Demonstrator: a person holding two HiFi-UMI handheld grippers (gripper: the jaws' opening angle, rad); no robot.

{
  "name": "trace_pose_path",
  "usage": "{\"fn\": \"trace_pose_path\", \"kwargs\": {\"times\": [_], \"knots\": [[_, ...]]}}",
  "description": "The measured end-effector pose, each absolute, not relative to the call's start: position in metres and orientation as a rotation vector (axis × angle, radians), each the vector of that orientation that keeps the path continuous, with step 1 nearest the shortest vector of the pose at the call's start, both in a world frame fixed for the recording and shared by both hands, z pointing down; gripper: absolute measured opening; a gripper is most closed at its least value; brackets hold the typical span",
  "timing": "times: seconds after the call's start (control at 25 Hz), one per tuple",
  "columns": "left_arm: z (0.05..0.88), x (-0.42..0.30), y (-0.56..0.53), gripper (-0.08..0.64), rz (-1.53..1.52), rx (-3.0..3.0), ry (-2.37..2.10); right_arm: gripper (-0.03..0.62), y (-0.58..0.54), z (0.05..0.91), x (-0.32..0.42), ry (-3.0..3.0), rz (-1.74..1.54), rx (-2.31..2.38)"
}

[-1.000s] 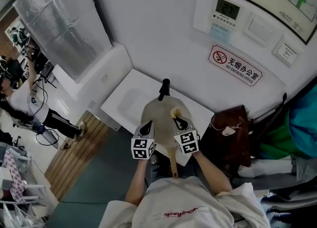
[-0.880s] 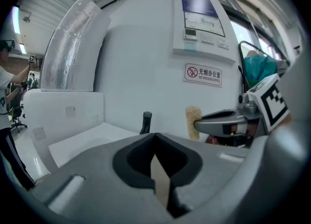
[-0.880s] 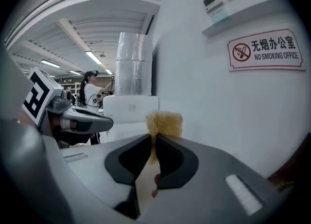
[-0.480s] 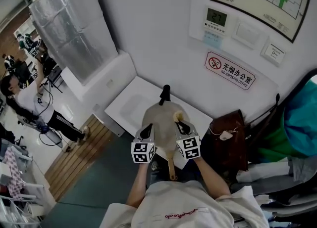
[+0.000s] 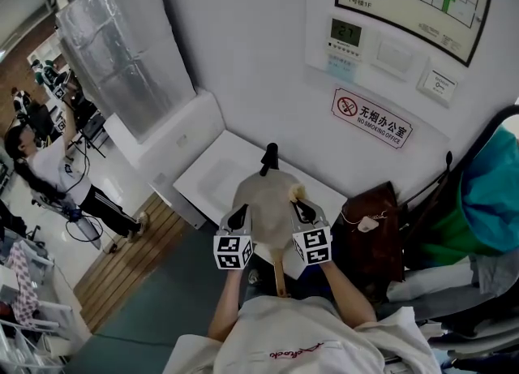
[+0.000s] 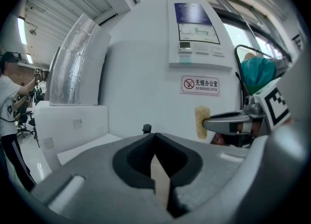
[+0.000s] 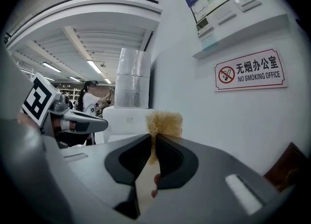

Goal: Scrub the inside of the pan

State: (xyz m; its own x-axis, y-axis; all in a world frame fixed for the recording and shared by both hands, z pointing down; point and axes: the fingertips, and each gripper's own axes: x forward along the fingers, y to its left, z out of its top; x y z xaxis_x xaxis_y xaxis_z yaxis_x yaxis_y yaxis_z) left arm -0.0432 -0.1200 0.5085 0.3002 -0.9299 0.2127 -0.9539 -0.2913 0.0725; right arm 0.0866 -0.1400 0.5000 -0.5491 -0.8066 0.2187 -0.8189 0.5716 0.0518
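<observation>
A beige pan (image 5: 266, 206) lies on the white table (image 5: 209, 176), its wooden handle (image 5: 278, 275) toward me and a black knob (image 5: 268, 157) at its far end. My right gripper (image 5: 298, 204) hovers at the pan's right rim, shut on a yellow sponge (image 5: 297, 194); the sponge (image 7: 164, 123) sticks out past its fingertips. My left gripper (image 5: 241, 212) is at the pan's left rim with its jaws shut; in the left gripper view its tips (image 6: 154, 143) meet and hold nothing I can see. The sponge (image 6: 200, 122) also shows there.
The table stands against a white wall with a no-smoking sign (image 5: 371, 118). A brown bag (image 5: 369, 230) sits right of the table, a white cabinet (image 5: 174, 141) left of it. A person (image 5: 40, 169) stands far left on the floor.
My right gripper and the sponge have shifted slightly toward the pan's right rim. The head view has tilted a little. The left gripper stays at the left rim.
</observation>
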Motion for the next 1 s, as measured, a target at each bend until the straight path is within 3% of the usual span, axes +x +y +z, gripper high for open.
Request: {"fn": "trace_pose_path", "kwargs": {"times": [1.0], "knots": [[0.5089, -0.0503, -0.1126, 0.000, 0.183, 2.377, -1.767, 0.038, -0.1398, 0.5010, 0.0890, -2.581, 0.082, 1.392]]}}
